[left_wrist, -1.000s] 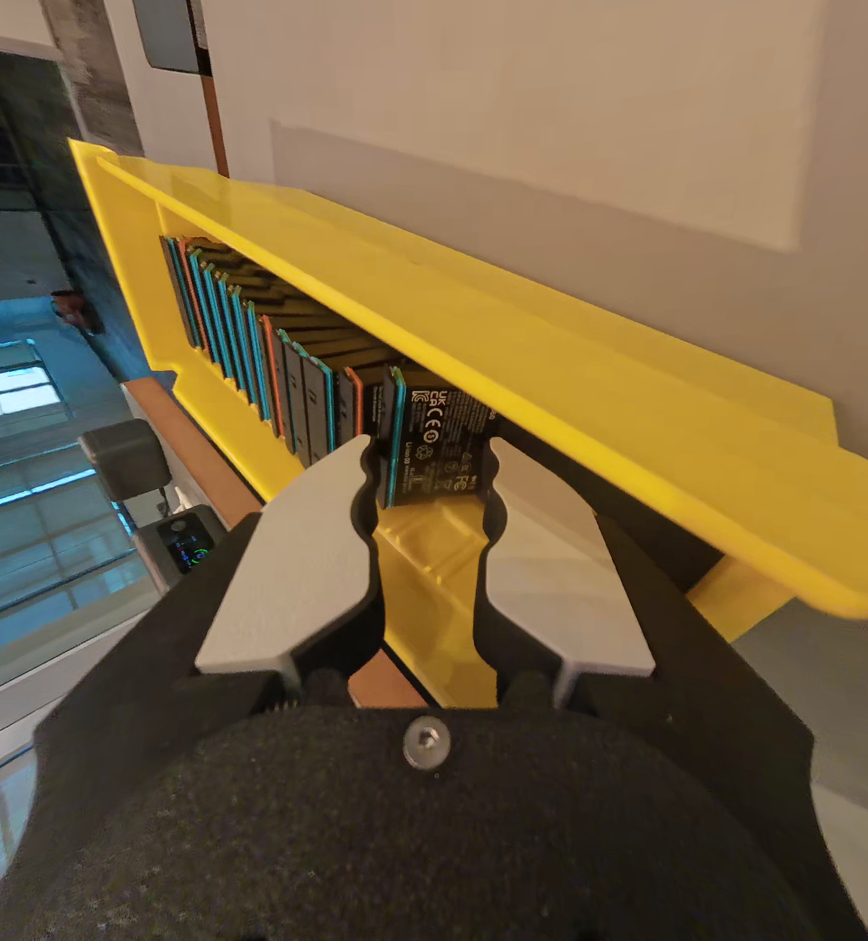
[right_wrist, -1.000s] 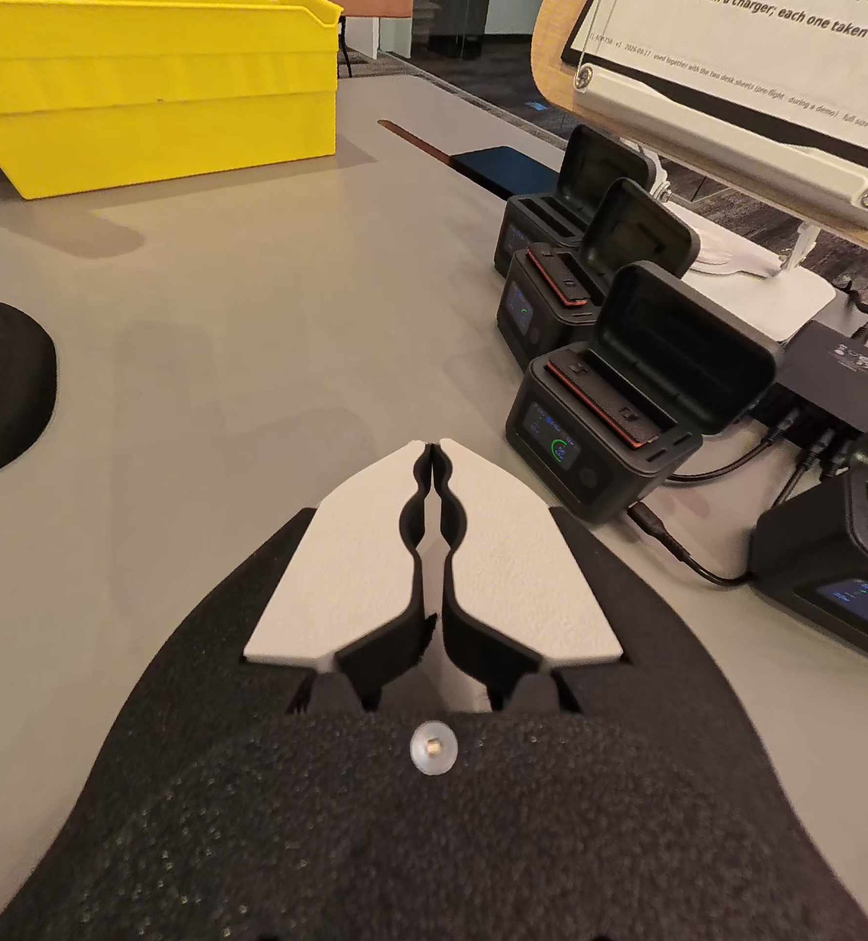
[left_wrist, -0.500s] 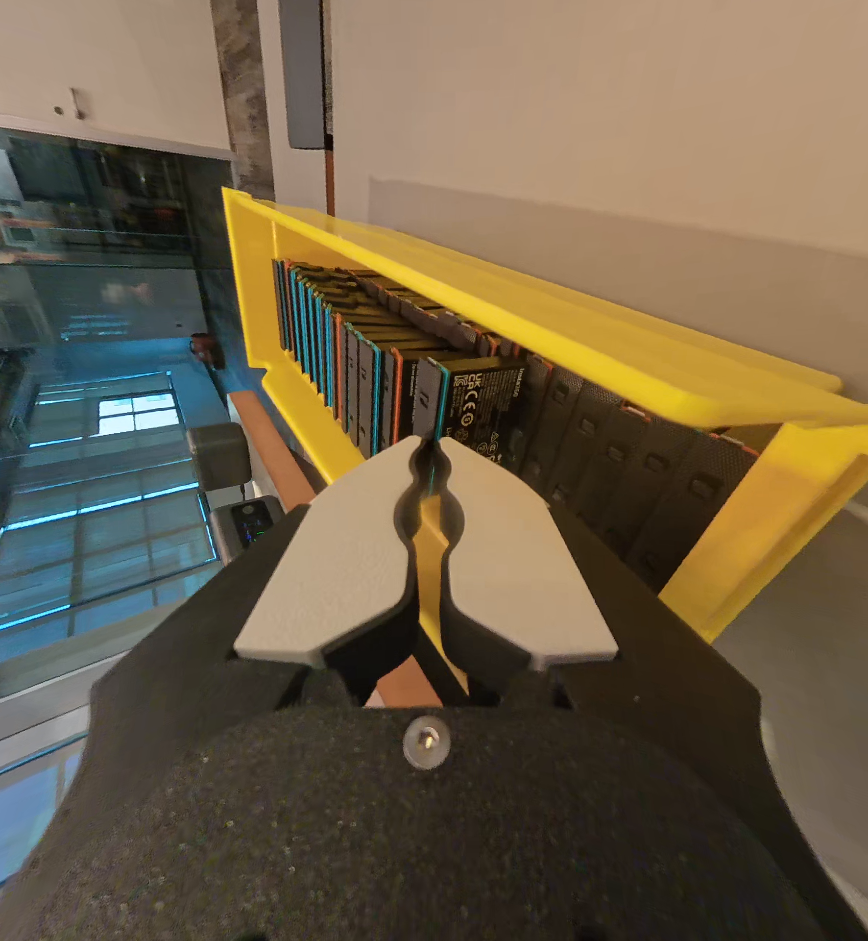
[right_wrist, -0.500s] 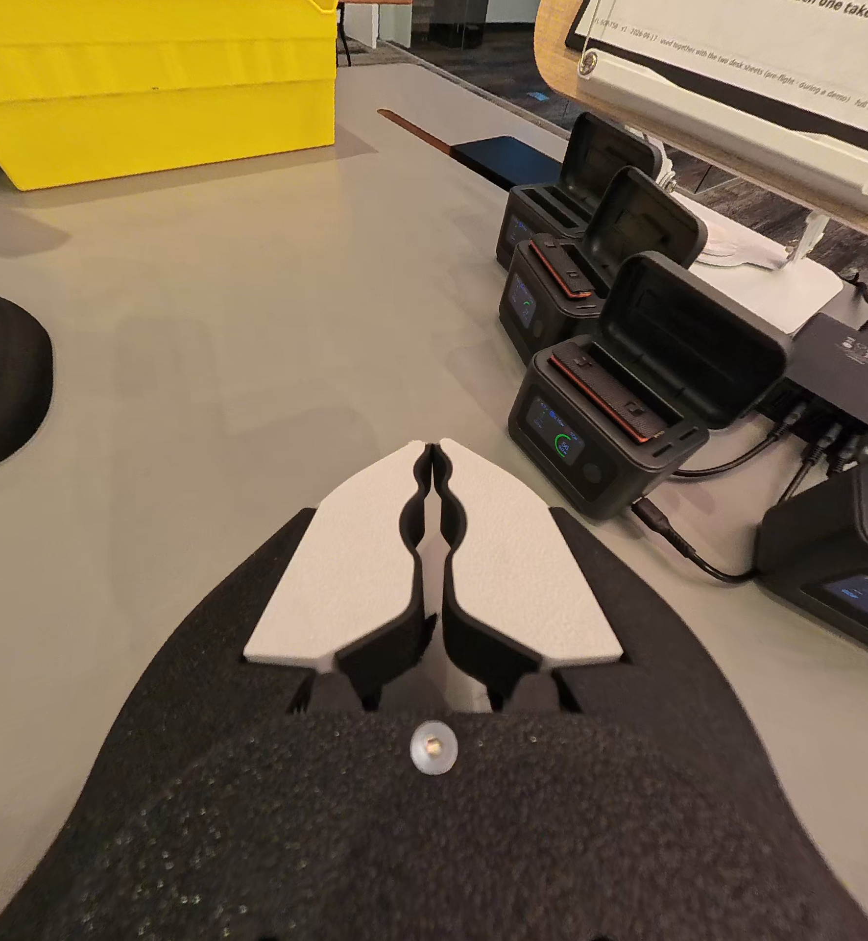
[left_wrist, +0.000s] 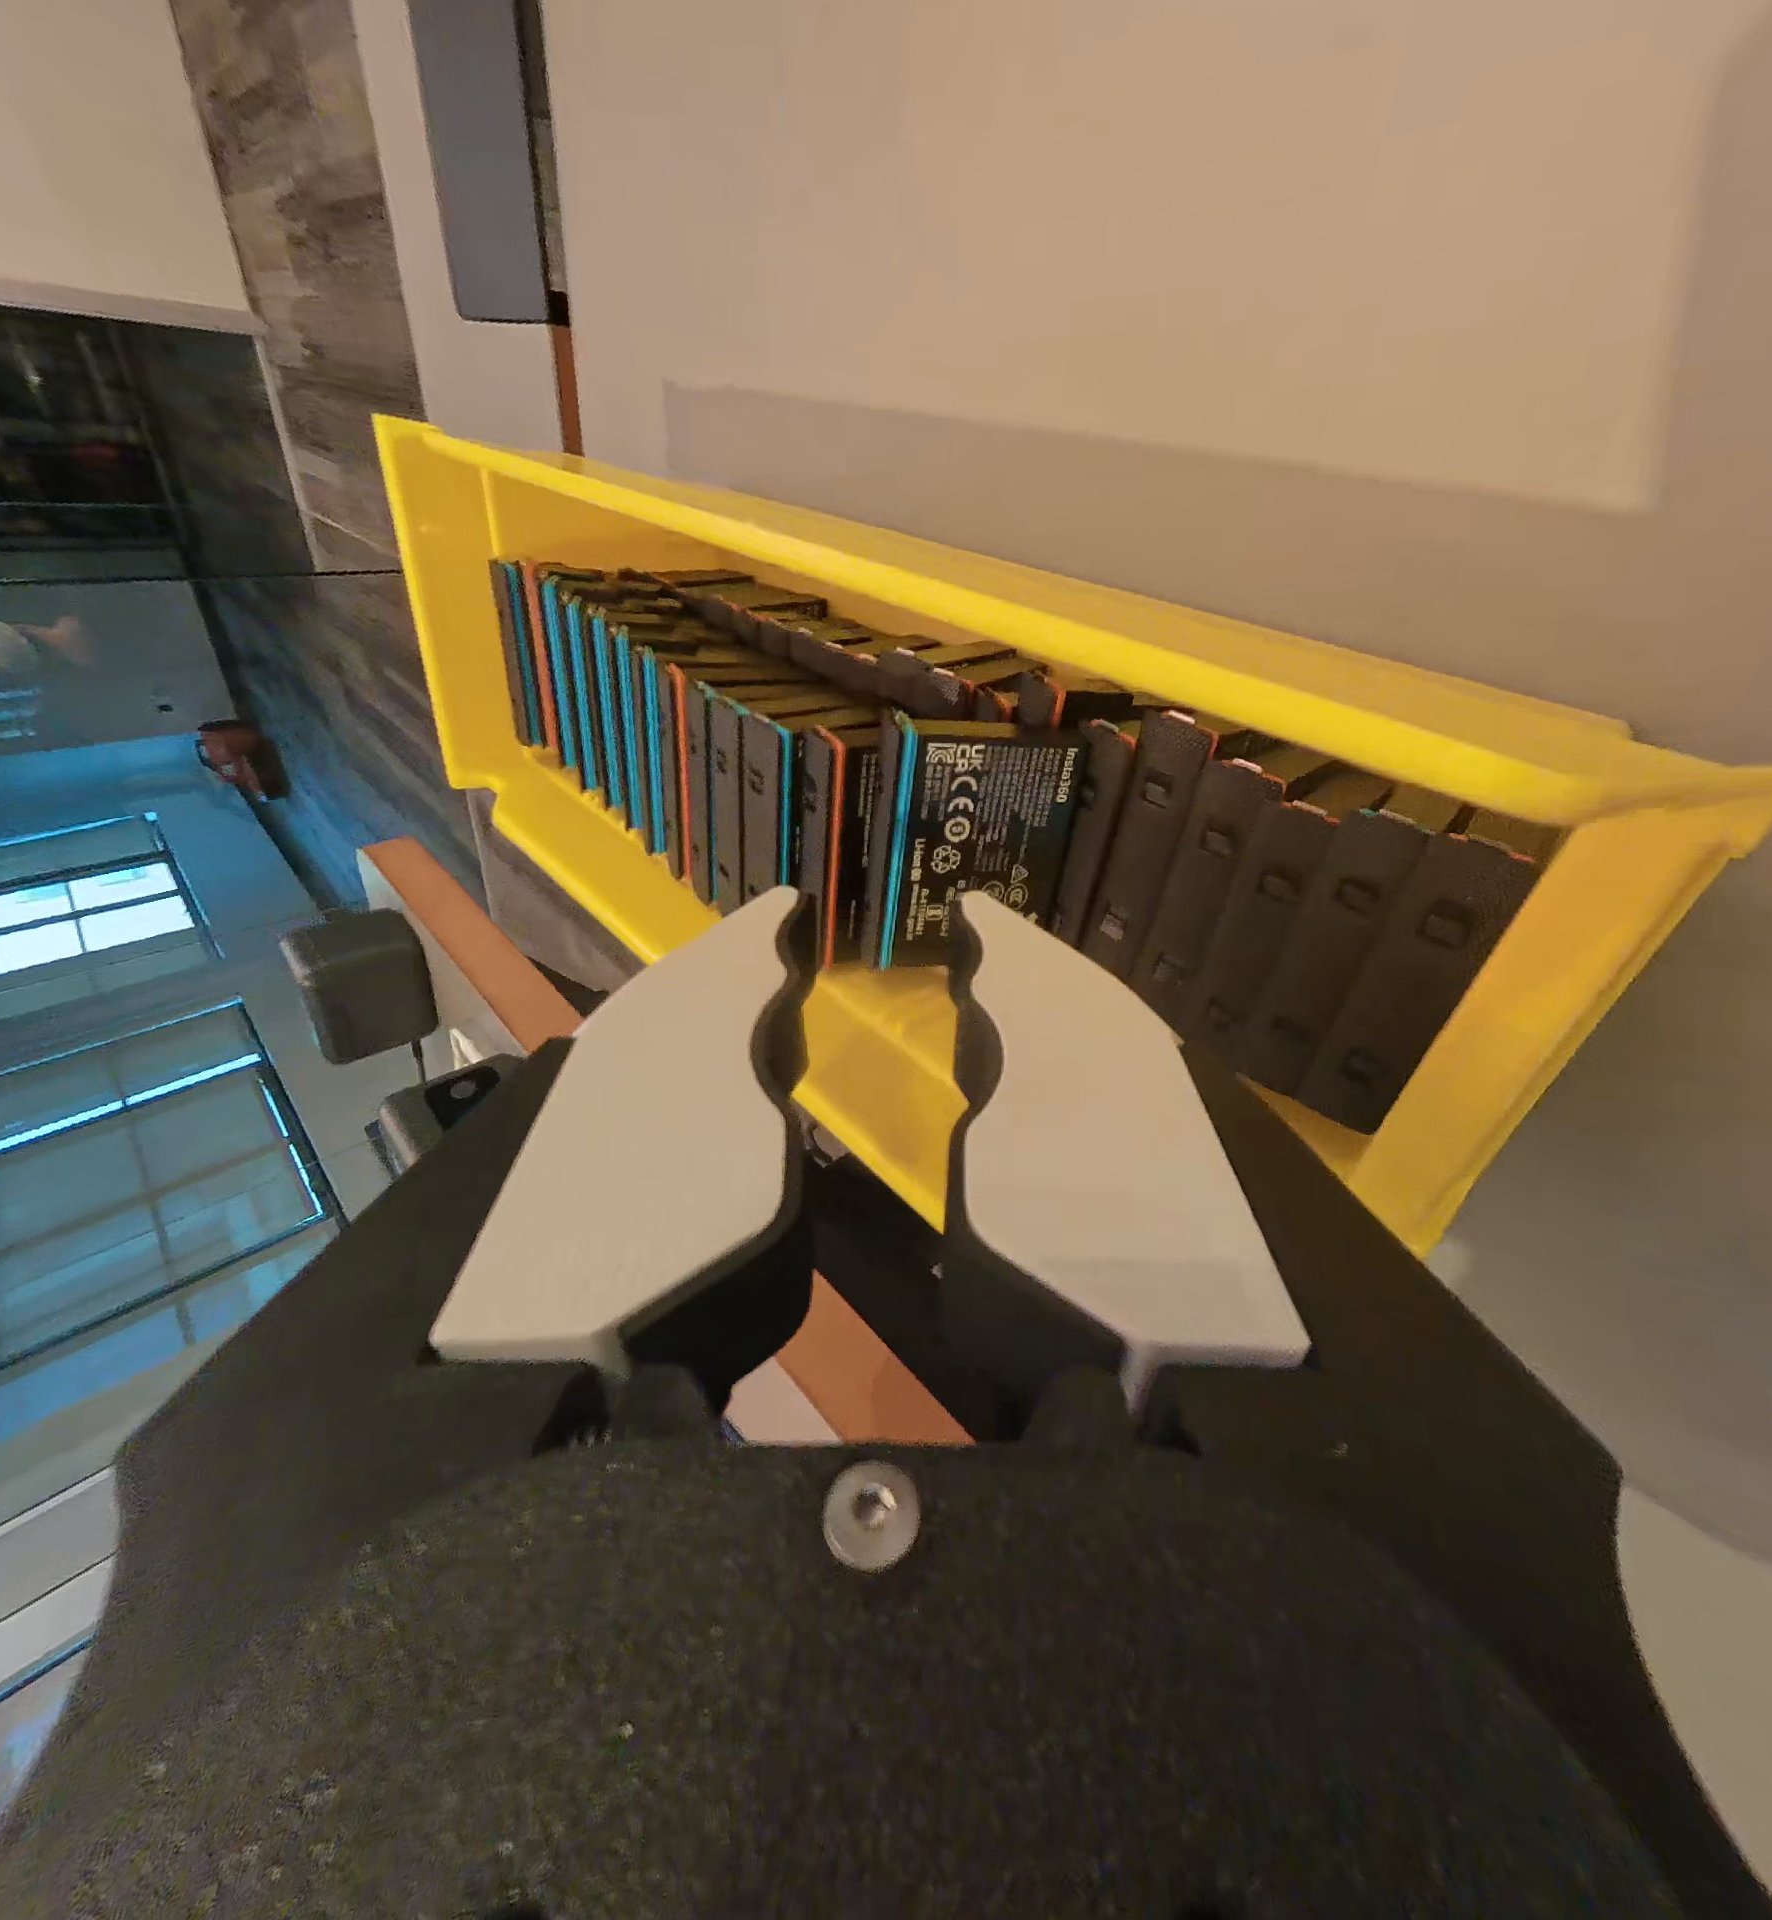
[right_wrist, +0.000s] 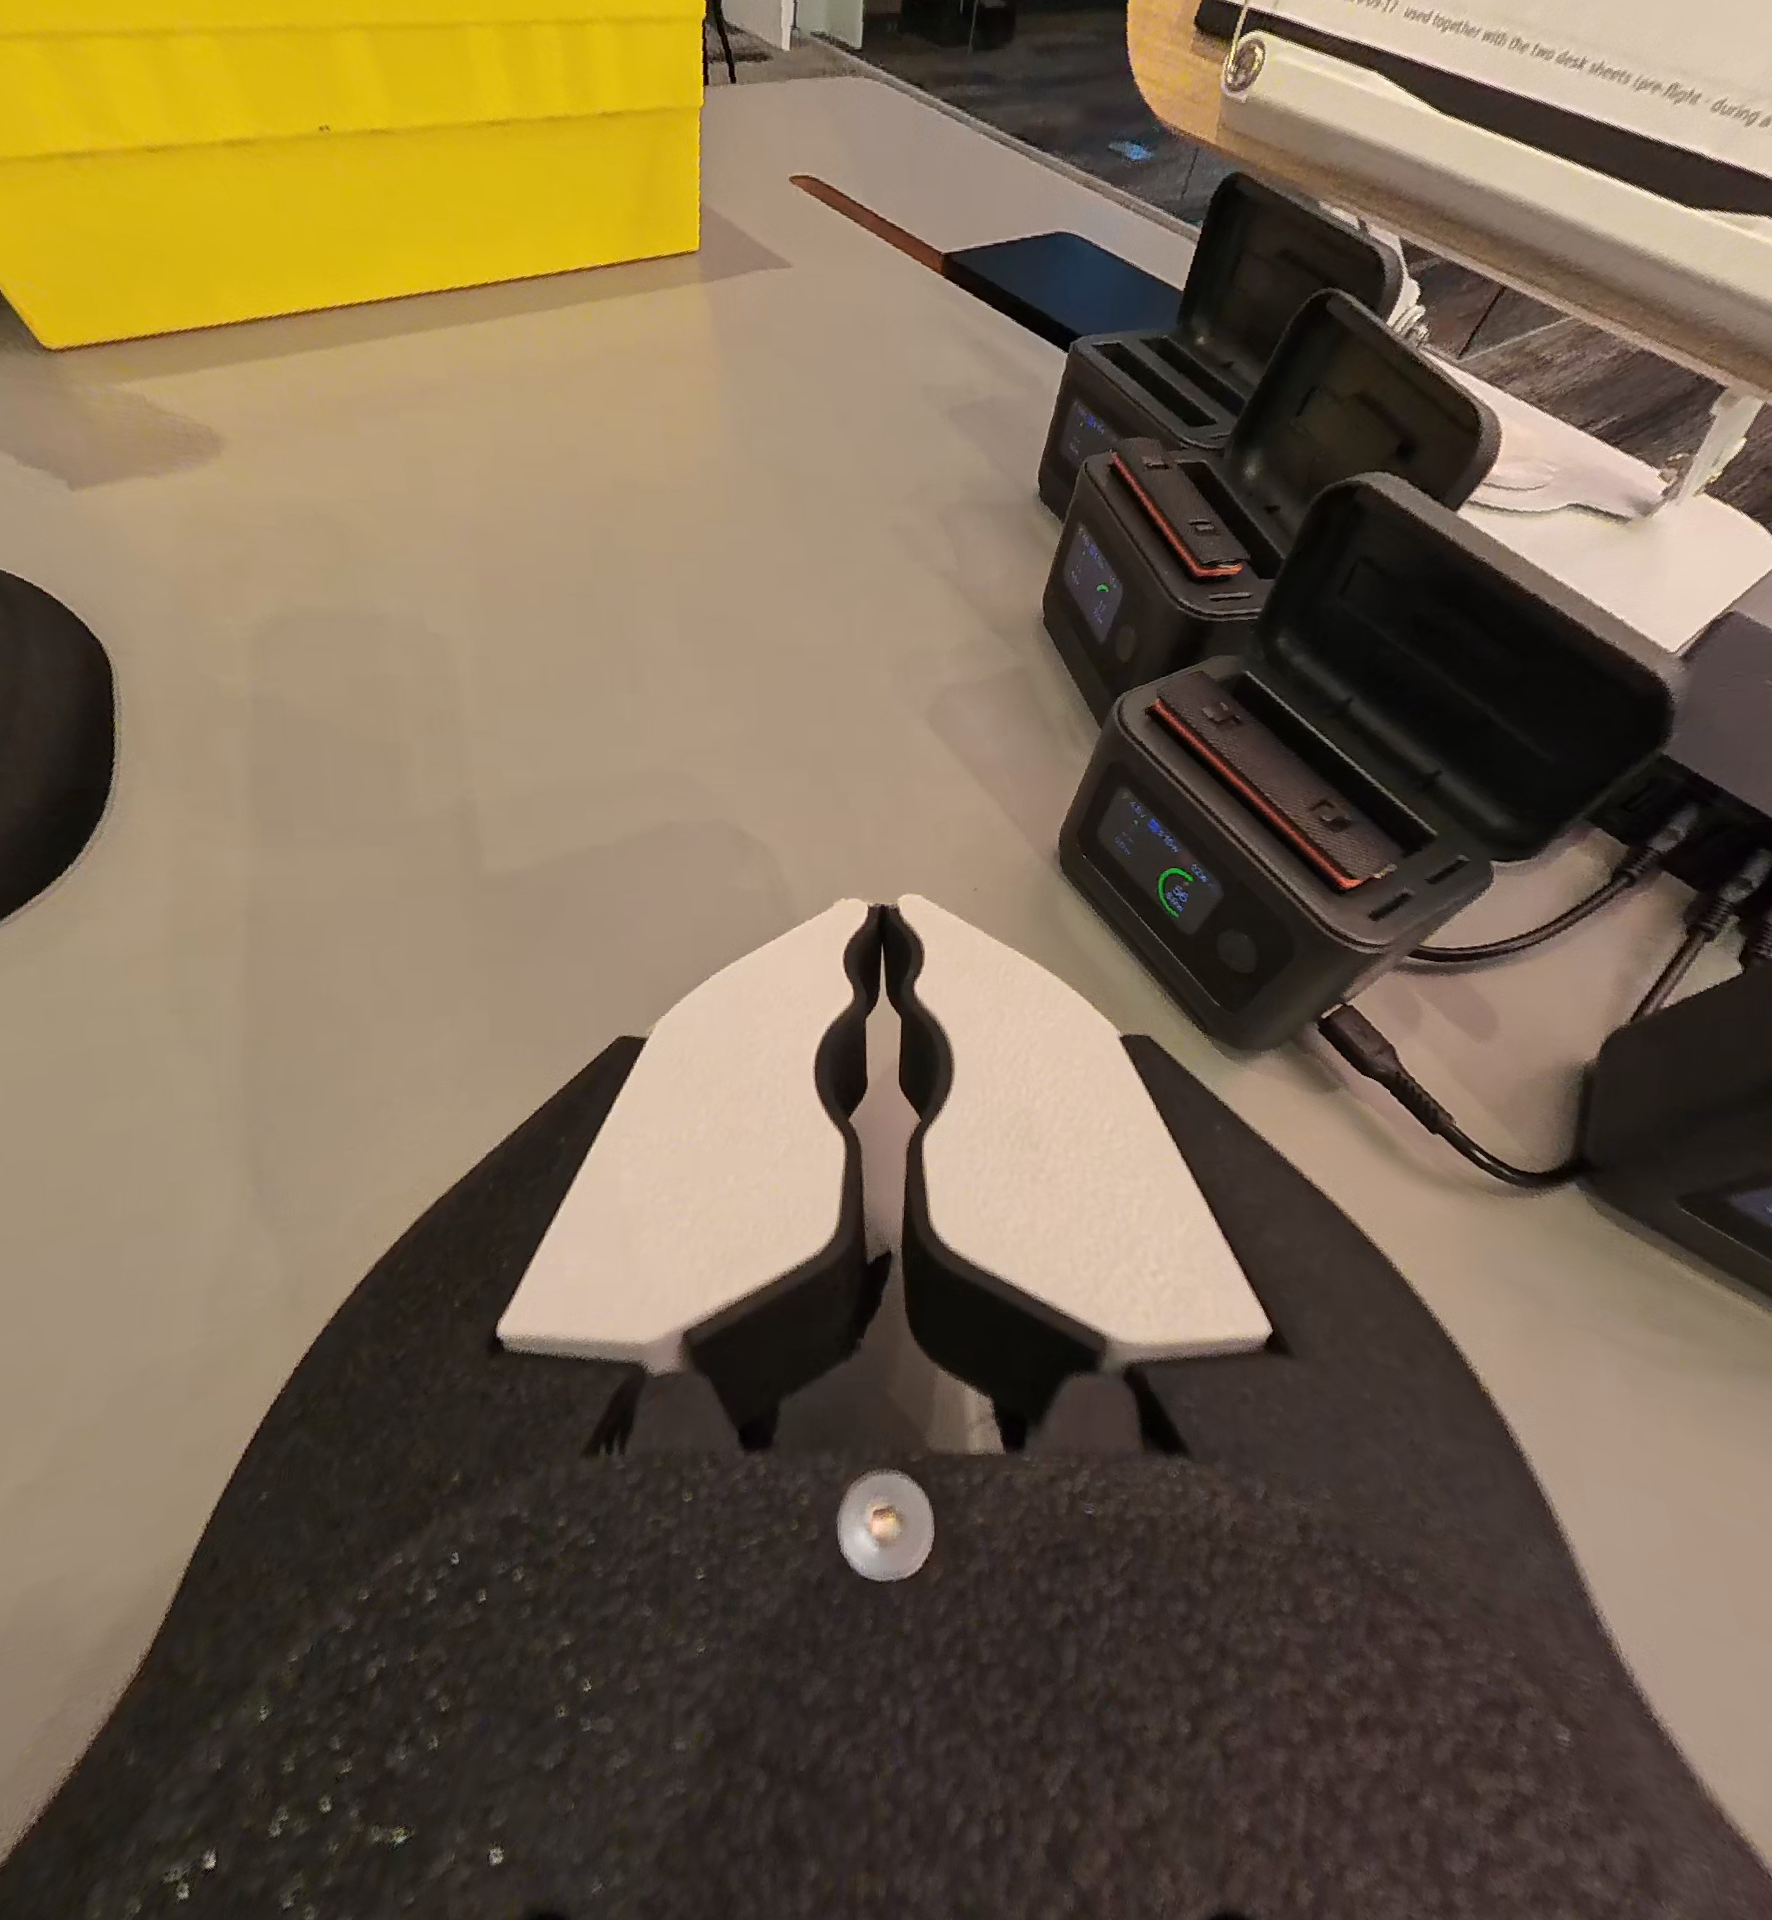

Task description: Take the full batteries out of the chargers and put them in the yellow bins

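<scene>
I am holding my left gripper [left_wrist: 882, 914] half open just before the black blue-edged battery [left_wrist: 975, 842], standing in the yellow plastic bin [left_wrist: 965, 603] so it stays upright. My right gripper [right_wrist: 884, 914] is resting closed, empty, with the black chargers [right_wrist: 1266, 883] to its right.

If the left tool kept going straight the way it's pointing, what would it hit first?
Probably the blue-edged battery standing in the yellow bin: it sits just past the open left tool. Depth is hard to judge.

Left wrist view, rolled sideways, looks close into the yellow bin [left_wrist: 965, 603]. Right wrist view looks low across the desk [right_wrist: 508, 582] toward chargers [right_wrist: 1266, 883]; both show yellow bins.
</scene>
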`<state>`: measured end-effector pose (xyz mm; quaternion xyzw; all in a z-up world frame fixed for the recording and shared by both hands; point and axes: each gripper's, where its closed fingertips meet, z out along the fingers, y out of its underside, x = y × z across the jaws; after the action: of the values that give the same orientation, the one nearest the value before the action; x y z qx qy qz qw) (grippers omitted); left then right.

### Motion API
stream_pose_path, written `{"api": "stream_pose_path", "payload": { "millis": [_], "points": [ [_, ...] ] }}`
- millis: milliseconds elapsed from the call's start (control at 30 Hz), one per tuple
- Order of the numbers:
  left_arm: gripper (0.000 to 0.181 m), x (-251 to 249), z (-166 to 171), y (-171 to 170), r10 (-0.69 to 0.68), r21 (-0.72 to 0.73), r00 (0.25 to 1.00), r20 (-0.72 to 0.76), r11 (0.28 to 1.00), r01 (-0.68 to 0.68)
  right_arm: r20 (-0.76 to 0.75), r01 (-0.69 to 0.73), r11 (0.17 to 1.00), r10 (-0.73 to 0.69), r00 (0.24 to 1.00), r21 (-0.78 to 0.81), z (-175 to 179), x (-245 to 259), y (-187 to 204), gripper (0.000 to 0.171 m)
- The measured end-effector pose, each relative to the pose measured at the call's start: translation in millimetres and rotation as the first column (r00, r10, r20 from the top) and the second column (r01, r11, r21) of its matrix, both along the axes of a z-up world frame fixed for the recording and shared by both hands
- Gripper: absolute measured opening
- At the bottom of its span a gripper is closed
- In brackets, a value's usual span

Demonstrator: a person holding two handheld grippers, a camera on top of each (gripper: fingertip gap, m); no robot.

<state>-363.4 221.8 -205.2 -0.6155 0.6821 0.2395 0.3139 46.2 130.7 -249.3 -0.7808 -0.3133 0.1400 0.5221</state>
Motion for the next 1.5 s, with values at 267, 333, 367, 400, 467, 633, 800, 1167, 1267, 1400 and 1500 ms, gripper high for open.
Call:
{"api": "stream_pose_path", "payload": {
  "millis": [267,333,367,400,467,633,800,1167,1267,1400,1500],
  "points": [
    [0.042,19.6,-29.4,1.5,-0.028,-0.075,0.998,-0.055,0.997,0.024,-0.005,-0.001,1.0,0.001,1.0,-0.002,0.4,0.6,0.0,0.0],
    [0.041,23.6,-32.4,3.4,-0.042,-0.061,0.997,-0.057,0.997,0.039,-0.002,-0.004,1.0,0.004,1.0,-0.005,-0.6,0.1,-0.2,0.0],
    [0.039,21.5,-31.8,6.9,-0.038,-0.04,0.996,-0.079,0.999,0.035,0.0,-0.005,1.0,0.005,1.0,-0.005,-0.8,-0.1,-0.3,0.0],
    [0.039,19.3,-32.6,8.3,-0.035,-0.036,0.995,-0.095,0.999,0.032,0.002,-0.005,1.0,0.005,1.0,-0.003,-0.6,-0.2,-0.4,0.0],
    [0.039,18.8,-32.6,8.5,-0.029,-0.037,0.996,-0.08,0.999,0.026,0.001,-0.004,1.0,0.004,1.0,-0.001,0.0,0.2,-0.3,0.0],
    [0.037,14.7,-31.2,9.0,-0.025,0.02,0.997,-0.072,0.999,0.027,-0.002,-0.003,1.0,0.003,1.0,-0.002,0.2,0.2,-0.1,0.0],
    [0.027,10.9,-24.1,8.9,-0.025,0.081,0.998,-0.06,0.996,0.03,0.002,-0.002,1.0,0.002,1.0,-0.001,-0.4,0.0,-0.1,0.0],
    [0.016,8.1,-15.3,1.3,-0.026,0.087,0.999,-0.036,0.996,0.029,0.002,-0.001,1.0,0.001,1.0,-0.005,-1.3,0.1,-0.1,0.0],
    [0.013,6.7,-13.7,-3.5,-0.029,0.083,0.999,-0.034,0.996,0.032,0.003,-0.003,1.0,0.003,1.0,-0.005,-1.4,-0.3,-0.3,0.0],
    [0.011,4.4,-13.5,-9.9,-0.03,0.077,0.999,-0.027,0.997,0.032,0.005,-0.005,1.0,0.005,1.0,-0.006,-1.8,-0.7,-0.6,0.0],
    [0.011,4.1,-14.5,-13.5,-0.031,0.073,0.999,-0.028,0.997,0.033,0.005,-0.005,1.0,0.005,1.0,-0.007,-1.9,-0.7,-0.6,0.0]
  ]
}}
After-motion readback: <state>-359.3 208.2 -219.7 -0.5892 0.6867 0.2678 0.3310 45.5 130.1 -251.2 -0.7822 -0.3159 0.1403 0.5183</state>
